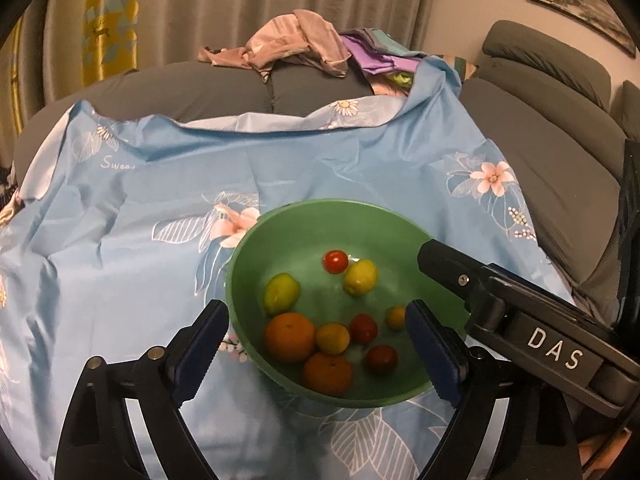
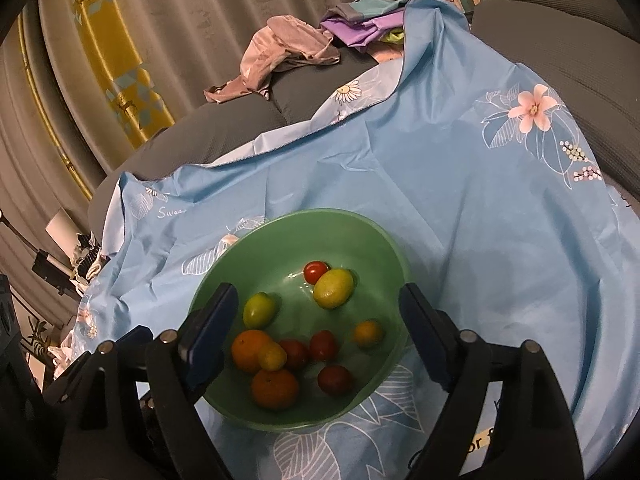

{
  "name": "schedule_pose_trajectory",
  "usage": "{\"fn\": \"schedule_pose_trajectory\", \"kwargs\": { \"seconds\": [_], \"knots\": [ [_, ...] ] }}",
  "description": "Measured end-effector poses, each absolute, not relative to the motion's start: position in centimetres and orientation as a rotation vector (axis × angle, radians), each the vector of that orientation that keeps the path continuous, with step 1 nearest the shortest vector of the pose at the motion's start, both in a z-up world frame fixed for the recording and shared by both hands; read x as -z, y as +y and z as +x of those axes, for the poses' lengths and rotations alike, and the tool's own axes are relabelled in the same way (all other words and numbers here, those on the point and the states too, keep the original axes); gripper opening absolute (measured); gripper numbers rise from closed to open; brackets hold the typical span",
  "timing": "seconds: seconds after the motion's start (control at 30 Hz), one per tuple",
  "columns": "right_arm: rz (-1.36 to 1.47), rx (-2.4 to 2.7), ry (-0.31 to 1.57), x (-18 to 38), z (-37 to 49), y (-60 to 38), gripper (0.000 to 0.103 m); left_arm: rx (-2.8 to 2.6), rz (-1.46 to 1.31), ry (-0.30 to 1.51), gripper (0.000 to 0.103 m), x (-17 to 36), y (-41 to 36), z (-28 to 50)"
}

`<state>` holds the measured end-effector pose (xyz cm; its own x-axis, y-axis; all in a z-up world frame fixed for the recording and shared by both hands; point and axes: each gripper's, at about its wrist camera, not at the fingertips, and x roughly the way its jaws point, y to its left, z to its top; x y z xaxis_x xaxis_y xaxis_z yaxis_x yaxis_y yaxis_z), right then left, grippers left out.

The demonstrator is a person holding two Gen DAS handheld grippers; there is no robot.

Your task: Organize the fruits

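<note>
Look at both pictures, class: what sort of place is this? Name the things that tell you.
Most likely a living room at home. A grey sofa stands before long curtains, a framed picture hangs on the wall, and a green bowl of fruit sits on a blue flowered cloth.

Each camera sits on its own gripper and looks forward and steeply down along its two fingers, close above the green bowl (image 1: 320,216) on the blue floral cloth (image 1: 160,184). The left wrist view faces it squarely, the right gripper (image 1: 500,300) crossing its right edge; the right wrist view is tilted. Both share bowl, cloth, grey sofa (image 1: 180,88), clothes pile (image 1: 296,40) and curtain (image 1: 240,0)
</note>
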<state>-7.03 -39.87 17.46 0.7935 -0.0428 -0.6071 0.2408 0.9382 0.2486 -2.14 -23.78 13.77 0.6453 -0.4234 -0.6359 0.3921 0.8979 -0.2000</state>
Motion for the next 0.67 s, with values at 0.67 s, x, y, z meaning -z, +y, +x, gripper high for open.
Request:
{"fn": "schedule_pose_trajectory", "kwargs": {
  "seconds": [0.67],
  "knots": [
    [0.319,0.176,0.641,-17.4,-7.1,-40.0,0.083,0.439,-0.063,0.739,0.09,-13.8,-22.5,-2.1]
  ]
}}
